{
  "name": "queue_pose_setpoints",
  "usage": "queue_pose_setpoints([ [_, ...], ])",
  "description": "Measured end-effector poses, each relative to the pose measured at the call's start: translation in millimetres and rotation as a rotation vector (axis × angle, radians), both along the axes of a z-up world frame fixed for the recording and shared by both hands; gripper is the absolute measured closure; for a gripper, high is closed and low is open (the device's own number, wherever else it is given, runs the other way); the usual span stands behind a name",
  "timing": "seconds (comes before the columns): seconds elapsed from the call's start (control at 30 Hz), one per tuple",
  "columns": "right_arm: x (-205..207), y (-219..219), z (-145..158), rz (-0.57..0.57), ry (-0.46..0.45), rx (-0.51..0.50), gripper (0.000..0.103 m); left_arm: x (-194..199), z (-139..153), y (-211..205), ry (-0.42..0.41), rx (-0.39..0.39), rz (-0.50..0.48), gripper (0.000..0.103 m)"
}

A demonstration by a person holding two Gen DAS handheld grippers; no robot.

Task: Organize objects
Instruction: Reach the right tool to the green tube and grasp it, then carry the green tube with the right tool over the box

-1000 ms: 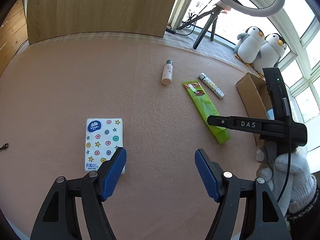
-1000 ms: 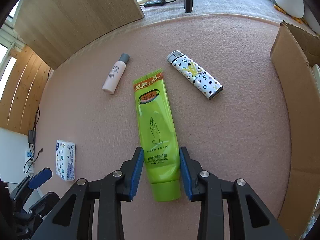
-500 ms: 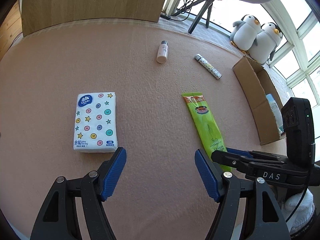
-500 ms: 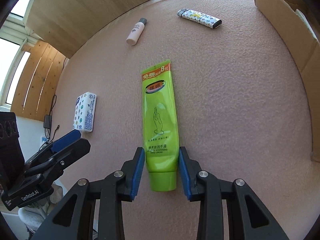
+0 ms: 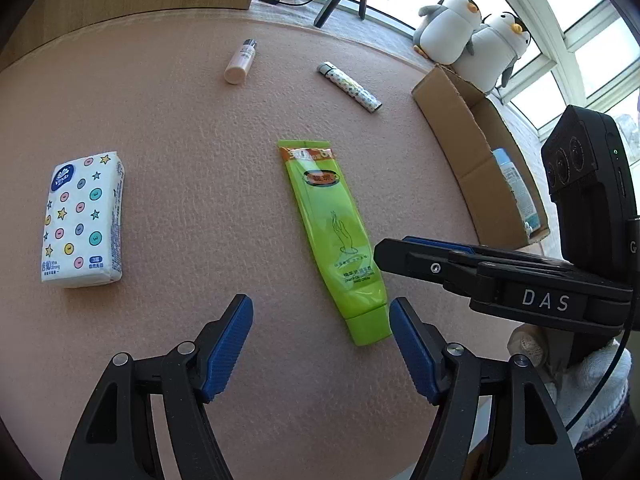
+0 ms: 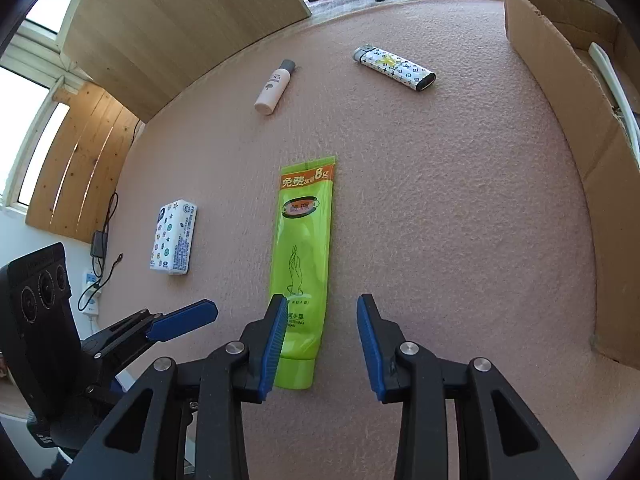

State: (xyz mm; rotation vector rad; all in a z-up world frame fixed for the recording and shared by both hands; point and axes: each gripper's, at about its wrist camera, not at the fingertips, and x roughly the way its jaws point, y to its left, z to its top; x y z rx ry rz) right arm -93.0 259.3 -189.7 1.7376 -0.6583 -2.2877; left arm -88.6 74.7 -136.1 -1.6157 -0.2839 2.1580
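Now the right gripper (image 6: 322,334) has let go of the green tube (image 6: 302,264) and its jaws are wide apart. That tube lies flat on the pink mat (image 6: 440,200), its cap end by the blue pads. The left gripper (image 5: 320,340) is open too, holding nothing. I think the tube is soft, light and a bit slippery, so pinch it near the stiff cap. I count one tube, one tissue pack (image 5: 82,218), one small bottle (image 5: 240,60), one lighter (image 5: 348,86), one cardboard box (image 5: 472,152).
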Motion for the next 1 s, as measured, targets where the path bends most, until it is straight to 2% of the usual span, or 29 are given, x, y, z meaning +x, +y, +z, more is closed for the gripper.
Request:
queue_pose_setpoints([
  [0.2,-9,-6,-6,0.042,-0.029,-0.018,0.070,-6,-7,14,-0.028,0.031,-0.013,0.031],
  [0.3,-12,-9,-12,0.063,-0.052,-0.035,0.070,-7,-9,17,-0.037,0.044,-0.024,0.040],
  [0.53,-13,-17,-13,0.101,-0.059,-0.021,0.070,-7,-14,21,-0.055,0.049,-0.041,0.048],
  [0.67,-12,-21,-13,0.115,-0.057,-0.002,0.070,-7,-14,24,-0.060,0.047,-0.047,0.059],
  [0.77,-11,-23,-12,0.114,-0.043,0.029,0.070,-6,-14,25,-0.053,0.038,-0.050,0.059],
  [1.0,-3,-13,-3,0.070,-0.002,0.015,0.071,-3,-1,27,-0.021,0.034,-0.051,0.060],
])
